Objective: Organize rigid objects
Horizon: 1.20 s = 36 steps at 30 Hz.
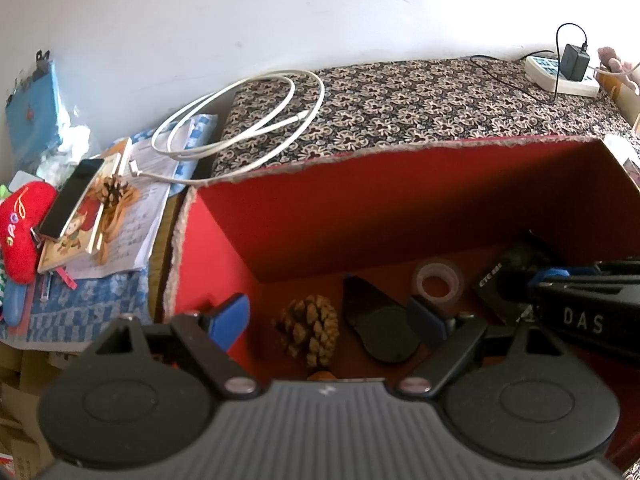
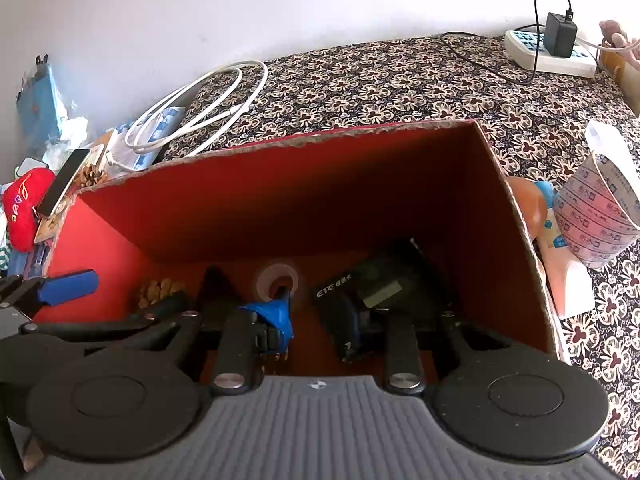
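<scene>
Both grippers are reaching into the red cardboard box (image 2: 516,208). The left gripper (image 1: 332,312), spread wide, is hovering over a pinecone (image 1: 310,330). The right gripper (image 2: 320,316), also parted, is straddling the black ETC device (image 2: 360,296) and could nudge the tape roll (image 2: 278,278).

Setting. A plain white wall (image 1: 280,12) fills the upper part of both views, evenly lit by soft daylight and marked only by a few faint scuffs. Against it stands a flat surface covered with a dark floral cloth (image 2: 400,80). At the far right corner of the cloth lies a white power strip (image 2: 548,56) with a black charger (image 2: 562,34) plugged in, its thin black cord trailing over the cloth. To the left, a lower surface carries a blue-and-white checked cloth (image 1: 80,300). Brown cardboard (image 1: 16,400) shows at the lower left edge.
</scene>
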Each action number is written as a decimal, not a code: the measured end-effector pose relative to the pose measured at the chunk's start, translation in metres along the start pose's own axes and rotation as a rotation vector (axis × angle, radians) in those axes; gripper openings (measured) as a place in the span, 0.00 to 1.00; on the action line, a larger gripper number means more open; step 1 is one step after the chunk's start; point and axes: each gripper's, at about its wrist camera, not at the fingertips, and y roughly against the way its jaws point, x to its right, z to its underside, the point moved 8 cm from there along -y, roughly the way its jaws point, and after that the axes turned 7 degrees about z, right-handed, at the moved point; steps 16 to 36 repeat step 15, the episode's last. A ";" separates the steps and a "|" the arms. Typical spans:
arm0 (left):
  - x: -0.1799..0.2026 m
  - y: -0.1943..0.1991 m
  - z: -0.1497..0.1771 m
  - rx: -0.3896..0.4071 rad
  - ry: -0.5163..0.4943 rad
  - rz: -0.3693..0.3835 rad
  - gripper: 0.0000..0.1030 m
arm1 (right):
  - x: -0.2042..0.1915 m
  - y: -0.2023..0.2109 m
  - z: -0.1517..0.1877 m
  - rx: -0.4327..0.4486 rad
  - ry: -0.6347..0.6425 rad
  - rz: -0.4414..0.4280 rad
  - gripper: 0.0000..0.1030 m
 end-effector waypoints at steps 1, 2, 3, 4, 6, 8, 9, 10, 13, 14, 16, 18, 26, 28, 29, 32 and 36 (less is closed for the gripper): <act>0.000 0.000 0.000 0.000 0.000 0.000 0.86 | 0.000 0.000 0.000 0.000 0.001 0.001 0.11; 0.001 0.000 0.000 0.000 -0.002 0.003 0.86 | 0.000 0.000 0.000 0.000 -0.001 0.004 0.11; 0.001 0.000 0.000 -0.001 -0.004 0.007 0.86 | 0.001 0.000 0.000 -0.001 -0.003 0.004 0.11; 0.001 -0.001 0.000 -0.003 -0.006 0.011 0.86 | 0.001 0.000 0.000 -0.001 -0.004 0.002 0.11; 0.001 0.000 0.000 -0.002 -0.006 0.012 0.86 | 0.001 -0.001 0.000 -0.003 -0.004 0.002 0.11; 0.001 -0.001 0.000 -0.001 -0.009 0.008 0.86 | 0.001 -0.001 0.000 -0.001 -0.001 0.003 0.11; 0.002 -0.001 0.000 0.000 -0.010 0.007 0.86 | 0.000 -0.001 0.000 -0.002 -0.001 0.002 0.11; 0.001 0.000 0.000 0.001 -0.013 0.008 0.85 | 0.000 -0.001 0.000 -0.004 -0.001 0.000 0.11; 0.001 0.001 0.000 0.014 -0.024 0.000 0.83 | -0.001 -0.001 0.000 -0.003 0.003 -0.003 0.11; 0.002 0.002 0.000 0.018 -0.030 -0.003 0.83 | -0.001 -0.001 0.000 -0.003 0.003 -0.002 0.11; 0.002 0.002 0.000 0.021 -0.033 -0.003 0.83 | -0.001 -0.001 0.000 -0.003 0.002 -0.002 0.11; 0.002 0.002 0.000 0.021 -0.033 -0.003 0.83 | -0.001 -0.001 0.000 -0.003 0.002 -0.002 0.11; 0.002 0.002 0.000 0.021 -0.033 -0.003 0.83 | -0.001 -0.001 0.000 -0.003 0.002 -0.002 0.11; 0.002 0.002 0.000 0.021 -0.033 -0.003 0.83 | -0.001 -0.001 0.000 -0.003 0.002 -0.002 0.11; 0.002 0.002 0.000 0.021 -0.033 -0.003 0.83 | -0.001 -0.001 0.000 -0.003 0.002 -0.002 0.11; 0.002 0.002 0.000 0.021 -0.033 -0.003 0.83 | -0.001 -0.001 0.000 -0.003 0.002 -0.002 0.11; 0.002 0.002 0.000 0.021 -0.033 -0.003 0.83 | -0.001 -0.001 0.000 -0.003 0.002 -0.002 0.11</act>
